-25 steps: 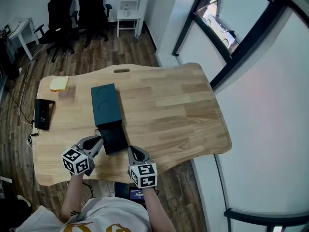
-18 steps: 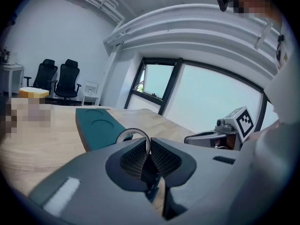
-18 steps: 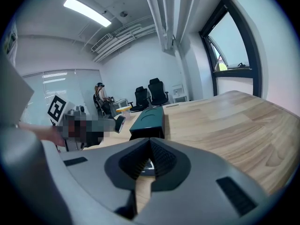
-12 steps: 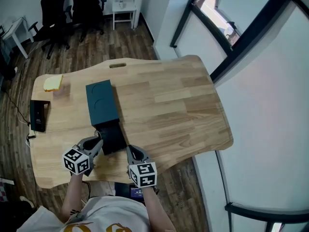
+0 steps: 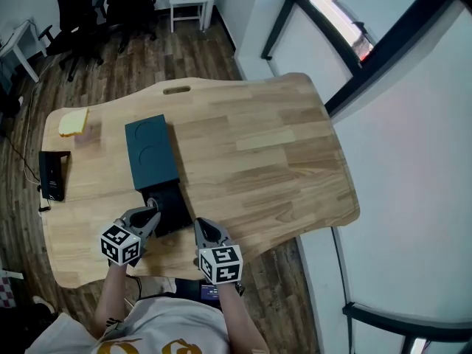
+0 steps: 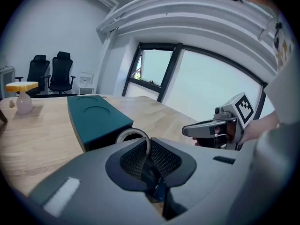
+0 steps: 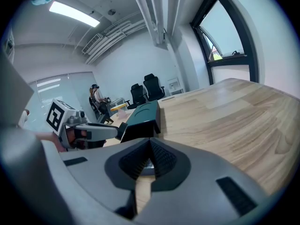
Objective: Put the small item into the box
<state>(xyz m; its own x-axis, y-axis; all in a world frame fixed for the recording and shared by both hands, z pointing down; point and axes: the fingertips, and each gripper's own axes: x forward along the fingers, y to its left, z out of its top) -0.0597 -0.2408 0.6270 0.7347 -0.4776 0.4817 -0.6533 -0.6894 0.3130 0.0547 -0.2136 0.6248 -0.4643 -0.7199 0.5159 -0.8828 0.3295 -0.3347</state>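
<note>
A dark teal box (image 5: 151,152) lies on the wooden table (image 5: 258,146), with its black open part (image 5: 173,206) toward me. My left gripper (image 5: 151,216) hovers at that black part's near left corner, shut on a small pale ring (image 6: 133,136). In the left gripper view the ring stands upright between the jaws of the left gripper (image 6: 149,146), with the box (image 6: 96,118) just beyond. My right gripper (image 5: 199,228) sits at the box's near right corner, above the table edge. Its jaws are shut and nothing shows between them (image 7: 149,161). The right gripper view shows the box (image 7: 143,118) ahead.
A yellow block on a pinkish stand (image 5: 72,122) sits at the table's far left, and a black device (image 5: 51,174) lies at the left edge. Office chairs (image 5: 81,6) stand on the floor beyond. A window wall (image 5: 354,50) runs along the right.
The head view has shifted a little, so the table sits slightly higher in frame. Both grippers keep their places at the box's near end.
</note>
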